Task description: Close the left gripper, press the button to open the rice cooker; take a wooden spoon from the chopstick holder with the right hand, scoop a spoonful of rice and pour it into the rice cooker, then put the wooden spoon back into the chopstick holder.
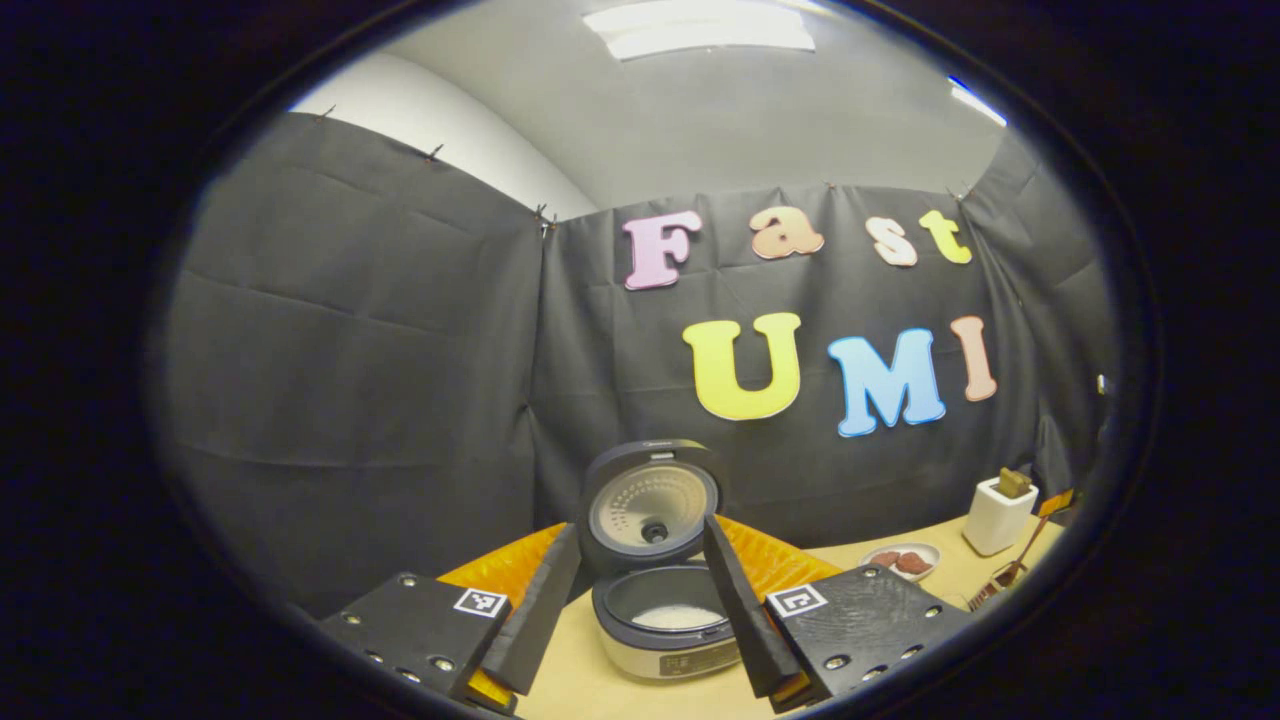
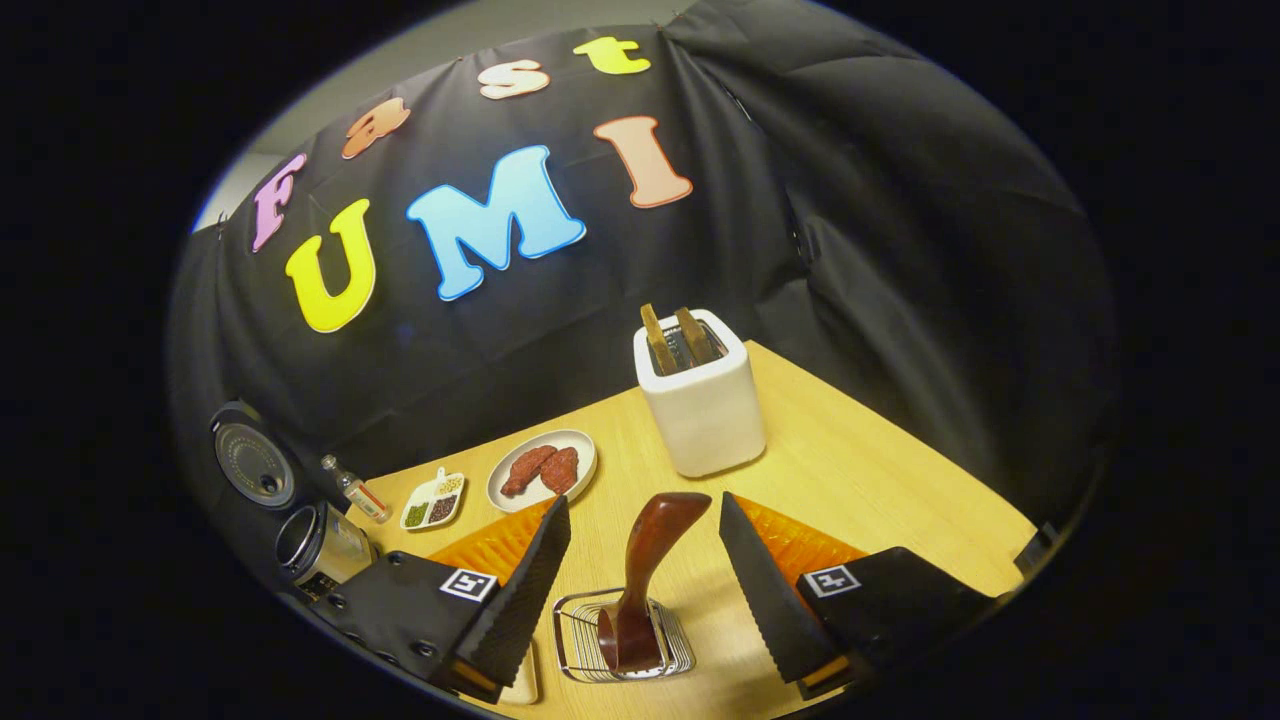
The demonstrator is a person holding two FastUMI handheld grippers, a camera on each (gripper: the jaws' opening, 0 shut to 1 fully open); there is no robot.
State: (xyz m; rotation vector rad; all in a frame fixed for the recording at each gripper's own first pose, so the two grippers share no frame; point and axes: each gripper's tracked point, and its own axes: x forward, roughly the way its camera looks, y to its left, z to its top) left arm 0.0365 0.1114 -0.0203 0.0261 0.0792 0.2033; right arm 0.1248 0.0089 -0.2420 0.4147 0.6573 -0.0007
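The wooden table (image 2: 860,470) is the largest thing in view, pale and set against the black cloth wall. On it the rice cooker (image 1: 665,625) stands with its lid (image 1: 650,505) swung up and back, the perforated inner face of the lid turned forward; white rice lies in the bottom of its inner pot. A faint mark sits on the cooker's front panel, too small to read. In the right gripper view the same cooker (image 2: 318,545) stands at the table's far left edge.

The left gripper (image 1: 640,590) hangs in front of the cooker with its fingers spread wide apart, one to either side of the pot, touching nothing. The right gripper (image 2: 640,560) is likewise spread, its fingers flanking the wooden spoon (image 2: 645,580) without contact. Each gripper body carries a square black-and-white marker, which is no readable writing.

Well to the right of the cooker stands a white toaster (image 2: 703,400) with two slices upright in its slots. The wooden spoon stands in the wire chopstick holder (image 2: 625,635), handle rising and leaning slightly, nearer than the toaster. Between cooker and toaster lie a white plate (image 2: 540,468) bearing reddish-brown pieces, a small divided dish (image 2: 433,500) of grains, and a small bottle (image 2: 355,490) just beside the cooker, its label illegible.
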